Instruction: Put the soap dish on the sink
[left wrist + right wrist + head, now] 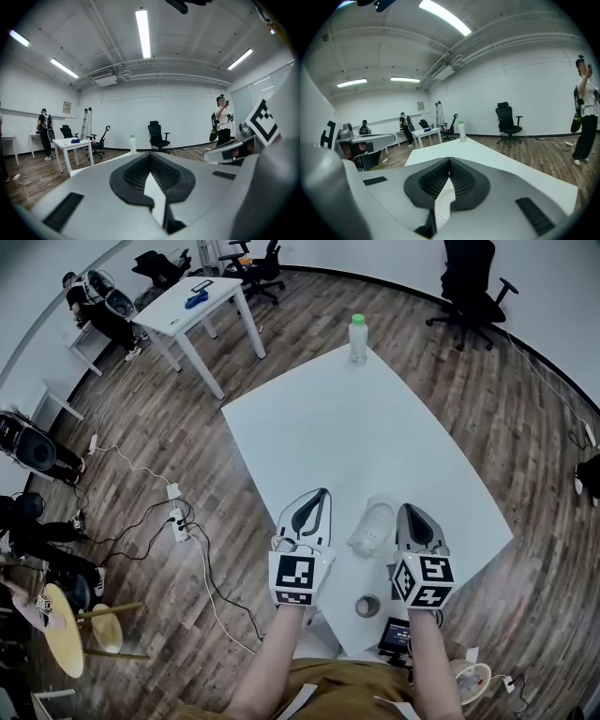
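Observation:
A pale, translucent soap dish (pixel 373 526) lies on the white table (pixel 375 427) near its front edge, between my two grippers and touching neither. To its left, my left gripper (pixel 321 493) hangs above the table with its jaws shut and empty; in the left gripper view the pad tips meet (pixel 150 157). My right gripper (pixel 409 509) is just right of the dish, also shut on nothing, and its tips meet (pixel 450 162) in the right gripper view. No sink shows in any view.
A green-capped bottle (pixel 357 338) stands at the table's far end. A tape roll (pixel 367 606) and a small screen device (pixel 396 636) lie near the front corner. A smaller white table (pixel 192 301), office chairs and floor cables lie to the left; a person (pixel 222 123) stands by the wall.

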Motion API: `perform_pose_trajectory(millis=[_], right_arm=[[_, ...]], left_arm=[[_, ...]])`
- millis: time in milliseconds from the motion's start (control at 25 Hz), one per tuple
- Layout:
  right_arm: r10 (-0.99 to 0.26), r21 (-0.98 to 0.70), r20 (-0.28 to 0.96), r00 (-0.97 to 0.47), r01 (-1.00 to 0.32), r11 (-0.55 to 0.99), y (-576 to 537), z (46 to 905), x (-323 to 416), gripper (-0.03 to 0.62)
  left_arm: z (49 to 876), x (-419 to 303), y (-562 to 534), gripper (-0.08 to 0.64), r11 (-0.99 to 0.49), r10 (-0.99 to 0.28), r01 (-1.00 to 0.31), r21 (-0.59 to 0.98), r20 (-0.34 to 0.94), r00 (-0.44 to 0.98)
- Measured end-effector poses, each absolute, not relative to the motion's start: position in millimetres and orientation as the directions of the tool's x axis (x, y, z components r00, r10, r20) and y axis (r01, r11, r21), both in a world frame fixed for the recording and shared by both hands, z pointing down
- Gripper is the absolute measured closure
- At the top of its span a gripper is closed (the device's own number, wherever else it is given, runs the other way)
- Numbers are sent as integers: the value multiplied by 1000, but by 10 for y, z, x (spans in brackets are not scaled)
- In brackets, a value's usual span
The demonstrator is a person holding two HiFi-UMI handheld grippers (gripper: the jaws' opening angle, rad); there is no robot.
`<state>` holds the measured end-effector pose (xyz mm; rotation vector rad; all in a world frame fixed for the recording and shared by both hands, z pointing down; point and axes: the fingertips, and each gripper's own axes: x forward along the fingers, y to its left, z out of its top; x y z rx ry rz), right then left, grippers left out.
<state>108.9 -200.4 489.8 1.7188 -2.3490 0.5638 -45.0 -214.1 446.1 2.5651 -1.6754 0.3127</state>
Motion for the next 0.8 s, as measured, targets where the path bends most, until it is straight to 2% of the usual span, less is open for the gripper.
perform_pose_trajectory(millis=[280,800], right_arm=[[-917,-264,252,-308,-934,241,-2017,4546,1244,583],[-941,-159,193,-279,-955,251,-2004,4186,1274,583]], left_arm=[[4347,-396,-2123,554,-421,-896,-904,-68,187,403],[4121,-343,-2170,554,-437,-894,-896,-82,152,422]])
